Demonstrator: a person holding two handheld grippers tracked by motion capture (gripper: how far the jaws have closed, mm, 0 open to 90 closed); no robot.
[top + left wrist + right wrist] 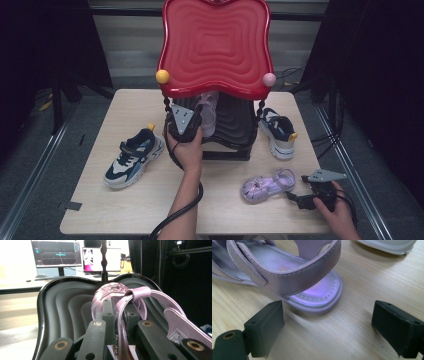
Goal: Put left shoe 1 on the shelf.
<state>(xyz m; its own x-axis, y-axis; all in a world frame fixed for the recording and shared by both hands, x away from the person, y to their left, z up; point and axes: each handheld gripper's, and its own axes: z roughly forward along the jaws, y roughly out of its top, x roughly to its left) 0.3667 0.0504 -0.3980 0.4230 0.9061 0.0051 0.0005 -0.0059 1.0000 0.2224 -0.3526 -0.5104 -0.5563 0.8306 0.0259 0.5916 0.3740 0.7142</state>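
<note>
While the left tool (192, 129) is clamped on a purple sandal (117, 300), its jaws pinch the sandal's side strap and hold the shoe over the black lower shelf (62, 305) of a two-tier stand. In the high view this sandal (207, 114) sits under the red wavy upper tray (215, 45), partly hidden by it, so whether the sole touches the shelf cannot be told. The left hand (189, 152) grips the tool body just in front of the stand.

The right tool (299, 192) lies low near the front right corner of the worktop (150, 200), jaws spread wide with nothing between them. A second purple sandal (267, 184) rests flat on the worktop directly ahead of those jaws; in the right gripper view its heel (317, 295) is near the jaw tips but apart from them.

A navy and white sneaker (134, 157) stands on the worktop left of the stand. Its mate (279, 131) stands to the right of the stand. A yellow ball (162, 76) and a pink ball (269, 79) mark the front corners of the red tray.
</note>
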